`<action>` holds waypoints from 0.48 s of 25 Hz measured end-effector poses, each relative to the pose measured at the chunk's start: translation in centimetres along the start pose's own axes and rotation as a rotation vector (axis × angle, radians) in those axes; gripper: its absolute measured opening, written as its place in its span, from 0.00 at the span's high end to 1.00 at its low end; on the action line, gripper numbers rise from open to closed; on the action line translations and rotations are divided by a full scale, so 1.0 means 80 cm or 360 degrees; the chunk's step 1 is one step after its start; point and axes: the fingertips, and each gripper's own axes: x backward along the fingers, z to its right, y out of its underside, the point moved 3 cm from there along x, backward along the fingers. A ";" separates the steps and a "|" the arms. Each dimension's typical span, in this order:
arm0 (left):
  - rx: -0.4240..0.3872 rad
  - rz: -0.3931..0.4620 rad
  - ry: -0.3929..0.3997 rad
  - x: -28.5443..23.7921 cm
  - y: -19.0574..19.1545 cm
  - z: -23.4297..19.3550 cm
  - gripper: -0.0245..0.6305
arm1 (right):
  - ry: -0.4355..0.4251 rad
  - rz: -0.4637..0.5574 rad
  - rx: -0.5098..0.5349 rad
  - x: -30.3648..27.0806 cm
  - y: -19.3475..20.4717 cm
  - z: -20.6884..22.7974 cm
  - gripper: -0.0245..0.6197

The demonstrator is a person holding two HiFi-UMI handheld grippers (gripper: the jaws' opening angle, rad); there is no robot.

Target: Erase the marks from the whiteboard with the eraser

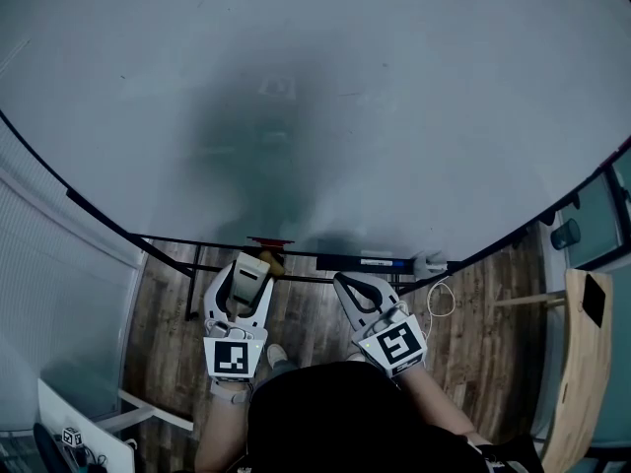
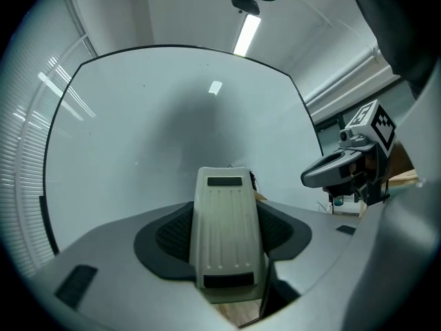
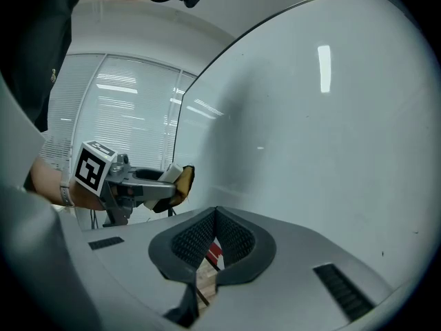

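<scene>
The eraser (image 2: pixel 227 234) sits clamped between the jaws of the left gripper (image 1: pixel 243 286), its pale ribbed back towards that gripper's camera. In the head view it lies at lower centre, just below the bottom edge of the whiteboard (image 1: pixel 315 97). We cannot tell whether it touches the board. The right gripper view shows a yellowish pad on its far side, which the other views hide.

Just right of it the right gripper (image 3: pixel 216 219) has its jaws together with nothing between them. Through the slit below the tips we see wooden floor (image 1: pixel 493 294) and a bit of something red and white.

Along the board's lower ledge lie a dark marker with a blue band (image 1: pixel 365 261) and a small red thing (image 1: pixel 269 240). A white object (image 1: pixel 429 262) with a looping cord sits at the ledge's right end. The black stand (image 1: pixel 192 286) drops below the ledge, beside the left gripper.

The board fills most of every view, pale grey with a soft dark patch across its middle and a few tiny specks.

Window blinds (image 3: pixel 131 109) run along the left of the frame. A wooden chair back (image 1: pixel 584 363) and a teal cup (image 1: pixel 567 233) stand at the right edge. A white table (image 1: pixel 94 432) shows at lower left. Only the left gripper view shows the ceiling light strip (image 2: pixel 247 34).
</scene>
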 end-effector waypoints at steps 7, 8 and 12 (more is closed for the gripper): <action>-0.0069 -0.0019 -0.0011 0.006 0.004 -0.013 0.56 | 0.0007 -0.0011 0.0027 -0.003 -0.004 -0.005 0.92; -0.0095 -0.0032 -0.0012 0.006 0.006 -0.014 0.56 | 0.0011 -0.0011 0.0019 -0.002 -0.003 -0.005 0.92; 0.0052 -0.0025 -0.0055 0.005 0.004 -0.014 0.56 | 0.0016 -0.0003 -0.0010 -0.002 -0.001 -0.006 0.92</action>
